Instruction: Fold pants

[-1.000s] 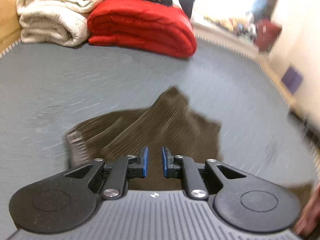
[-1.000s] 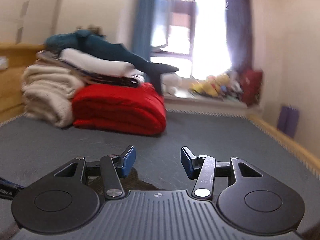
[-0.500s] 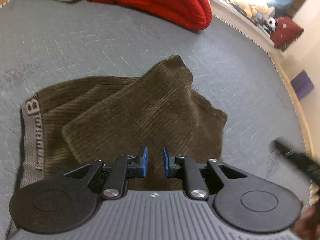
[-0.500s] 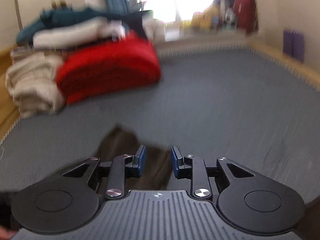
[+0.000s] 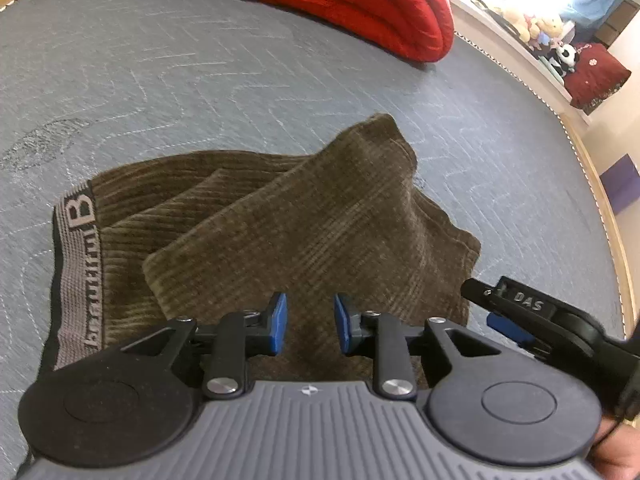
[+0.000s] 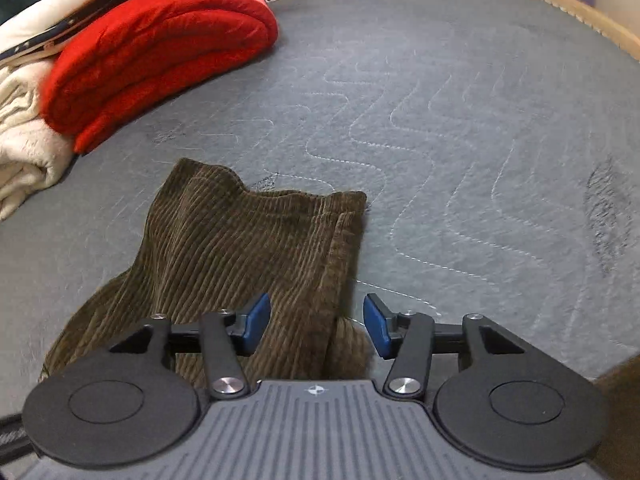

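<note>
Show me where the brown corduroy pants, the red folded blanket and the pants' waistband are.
brown corduroy pants [image 6: 240,248], right wrist view, middle of the ribbed top layer.
red folded blanket [image 6: 160,52], right wrist view, middle of its stacked folds.
waistband [image 5: 82,272], left wrist view, lettered grey elastic strip.

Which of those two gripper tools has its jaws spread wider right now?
The right gripper: its blue pads stand far apart over the brown corduroy pants' edge. The left gripper shows a narrower gap.
</note>
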Tool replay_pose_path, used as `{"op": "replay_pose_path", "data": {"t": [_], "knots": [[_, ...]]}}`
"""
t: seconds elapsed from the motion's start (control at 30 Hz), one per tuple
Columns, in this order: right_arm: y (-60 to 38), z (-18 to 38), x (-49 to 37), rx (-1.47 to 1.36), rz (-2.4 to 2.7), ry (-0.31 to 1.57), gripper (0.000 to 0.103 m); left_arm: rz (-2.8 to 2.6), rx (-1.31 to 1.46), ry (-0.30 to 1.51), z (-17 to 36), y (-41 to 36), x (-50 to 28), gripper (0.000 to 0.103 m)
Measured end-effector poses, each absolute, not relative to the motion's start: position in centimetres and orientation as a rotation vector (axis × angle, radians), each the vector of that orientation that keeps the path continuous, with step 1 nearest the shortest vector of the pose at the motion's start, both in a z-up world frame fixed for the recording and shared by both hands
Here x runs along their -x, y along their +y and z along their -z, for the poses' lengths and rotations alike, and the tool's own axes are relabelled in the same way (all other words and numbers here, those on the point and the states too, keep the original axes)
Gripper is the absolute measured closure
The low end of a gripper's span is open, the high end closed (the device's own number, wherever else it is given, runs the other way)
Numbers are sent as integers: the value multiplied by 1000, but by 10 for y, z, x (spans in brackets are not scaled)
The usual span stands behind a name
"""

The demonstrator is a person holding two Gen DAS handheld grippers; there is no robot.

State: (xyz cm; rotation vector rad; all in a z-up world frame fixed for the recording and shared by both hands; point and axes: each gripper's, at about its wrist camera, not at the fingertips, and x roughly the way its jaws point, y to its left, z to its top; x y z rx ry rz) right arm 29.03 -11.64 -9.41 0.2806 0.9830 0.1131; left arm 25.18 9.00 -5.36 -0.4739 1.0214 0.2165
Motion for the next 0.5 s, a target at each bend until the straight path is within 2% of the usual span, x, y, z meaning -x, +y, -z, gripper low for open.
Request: {"op": "replay_pose_path", "data": {"t": [0.2, 0.27, 0.33, 0.37, 0.43, 0.5], "knots": [[-93, 110, -302, -235, -131, 1017, 47, -202, 530, 1031, 51, 105, -253, 74], [-78, 108, -298, -144, -139, 988, 47, -202, 536, 1032, 50, 108, -253, 74], [-65, 103, -294, -61, -159, 951, 59, -202, 541, 1031, 49, 111, -253, 74], [-62, 101, -293, -36, -165, 935, 70, -205, 544, 1030, 48, 113, -253, 74], [-59, 95, -290, -2, -176, 904, 84, -212, 548, 1029, 47, 114, -251, 74], [-61, 90, -288, -2, -200, 887, 89, -213, 545, 1028, 47, 115, -251, 74]]}}
